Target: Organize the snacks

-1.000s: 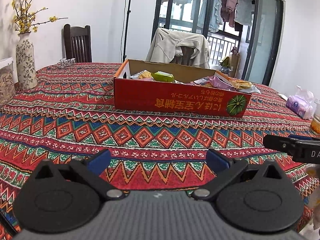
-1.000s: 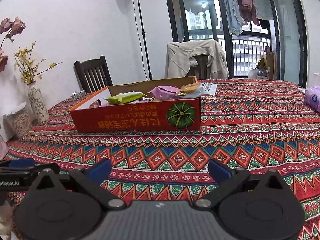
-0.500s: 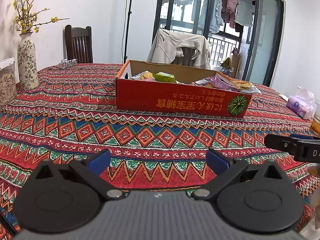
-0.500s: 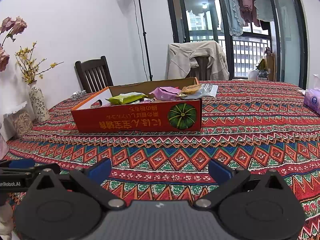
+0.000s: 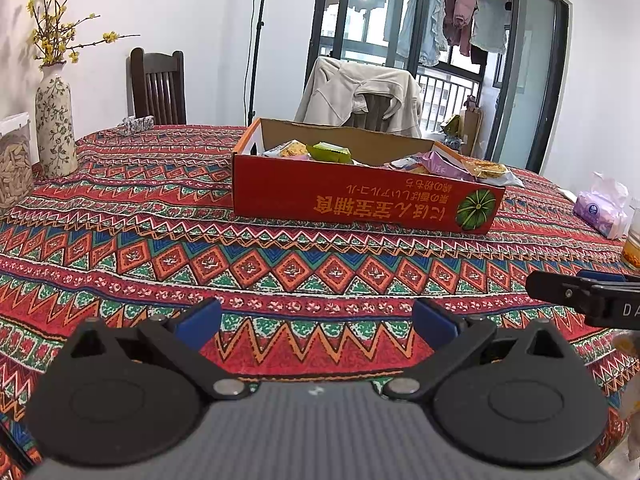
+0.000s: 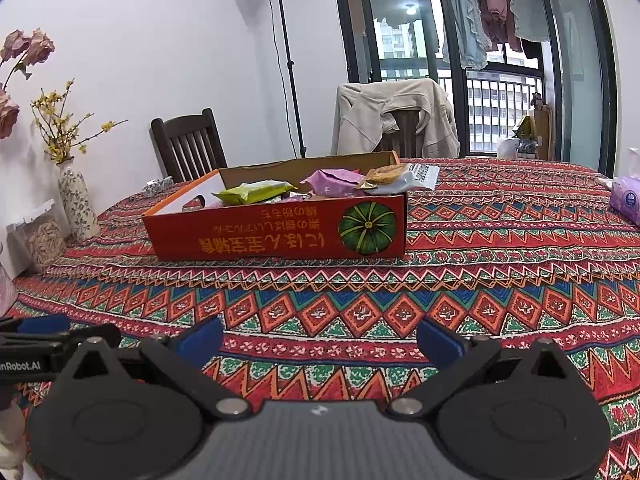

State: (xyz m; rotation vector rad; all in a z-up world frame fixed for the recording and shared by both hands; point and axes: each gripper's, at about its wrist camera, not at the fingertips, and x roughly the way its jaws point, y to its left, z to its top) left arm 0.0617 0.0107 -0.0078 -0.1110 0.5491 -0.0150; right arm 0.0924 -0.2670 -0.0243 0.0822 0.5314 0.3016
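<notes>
Snack packets (image 6: 256,194) are lying heaped in the red box (image 5: 360,204) while both hand-held grippers, left (image 5: 316,322) and right (image 6: 320,338), are hovering wide open, holding nothing.

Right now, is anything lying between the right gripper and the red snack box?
Nothing: in the right wrist view, only bare patterned tablecloth stretches from the open right gripper to the red snack box. The left wrist view shows the same stretch bare.

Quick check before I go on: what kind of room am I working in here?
Most likely a home dining room: a table under a patterned tablecloth, wooden chairs around it, and laundry hanging on a balcony behind glass doors.
</notes>
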